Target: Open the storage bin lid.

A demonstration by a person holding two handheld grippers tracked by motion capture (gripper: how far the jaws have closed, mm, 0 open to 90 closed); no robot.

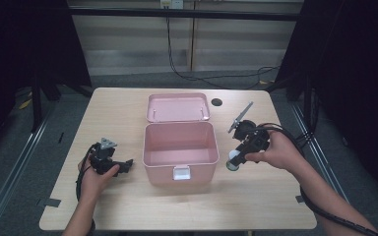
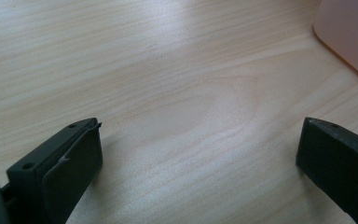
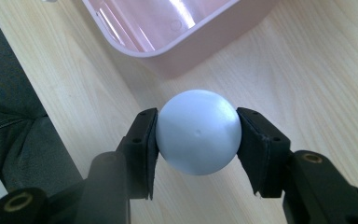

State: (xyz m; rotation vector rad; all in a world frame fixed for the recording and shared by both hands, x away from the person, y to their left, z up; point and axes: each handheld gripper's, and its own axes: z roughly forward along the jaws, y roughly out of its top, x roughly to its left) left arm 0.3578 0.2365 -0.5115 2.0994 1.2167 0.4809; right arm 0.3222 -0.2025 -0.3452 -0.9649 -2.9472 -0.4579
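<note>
Your right claw (image 3: 198, 140) is clamped on the pale ball (image 3: 198, 132), one pad pressed against each side of it, and in the right gripper view the ball sits squarely between the jaws, clear of the bench (image 3: 317, 70). In the high view you hold that claw (image 1: 234, 162) just beside the right wall of the open pink box (image 1: 179, 152), near the box's front right corner, with the ball (image 1: 233, 162) low and close to the bench top.

The relation that matters is this: the box's open cavity lies to the left of the ball as the high view shows it, and its rim stands higher than the ball seems to hang. So the likely move is up first, then across to the left over the rim, then let go above the cavity. A straight sideways push would, I judge, knock the ball or a jaw against the box wall. A ball has no long axis, so the angle of your grip counts for little.

The lid (image 1: 178, 107) lies folded back behind the box and is out of that path.

Your left claw (image 1: 126, 165) rests near the box's left side with its jaws wide apart and nothing between them; in the left gripper view there is bare bench between the jaws and a corner of the box (image 2: 349, 37) at upper right. The right hand is the one nearer the work.
</note>
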